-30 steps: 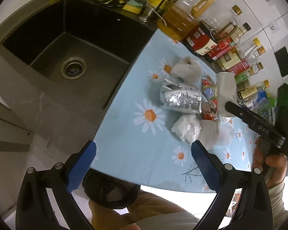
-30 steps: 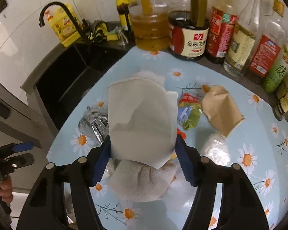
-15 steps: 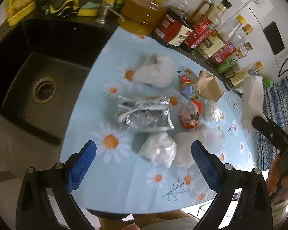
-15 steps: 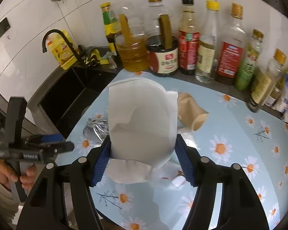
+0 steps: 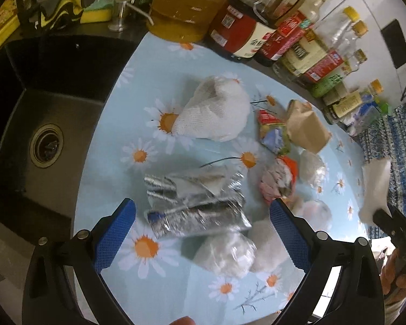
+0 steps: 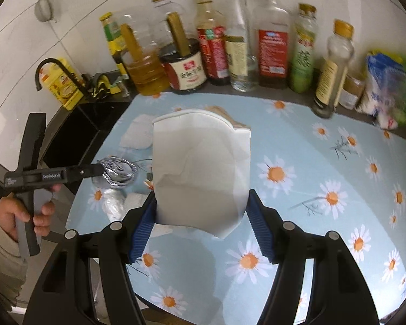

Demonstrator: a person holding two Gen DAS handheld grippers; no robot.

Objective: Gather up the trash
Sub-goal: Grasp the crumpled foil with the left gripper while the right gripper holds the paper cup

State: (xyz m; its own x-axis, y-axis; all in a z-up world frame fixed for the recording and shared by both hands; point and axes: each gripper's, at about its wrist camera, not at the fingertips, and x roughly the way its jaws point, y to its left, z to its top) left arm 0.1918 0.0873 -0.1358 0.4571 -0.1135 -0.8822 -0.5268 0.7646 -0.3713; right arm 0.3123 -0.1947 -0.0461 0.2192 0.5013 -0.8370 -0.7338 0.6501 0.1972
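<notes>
Crinkled silver foil pack (image 5: pixel 195 205) lies between the left gripper's (image 5: pixel 202 233) spread, empty jaws; the right gripper (image 6: pixel 200 230) clasps a smooth white paper cup (image 6: pixel 200 168).

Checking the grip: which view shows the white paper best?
The right wrist view: the white paper fills the centre, clamped between the right gripper's blue pads. The left wrist view shows it only small at the right edge.
</notes>
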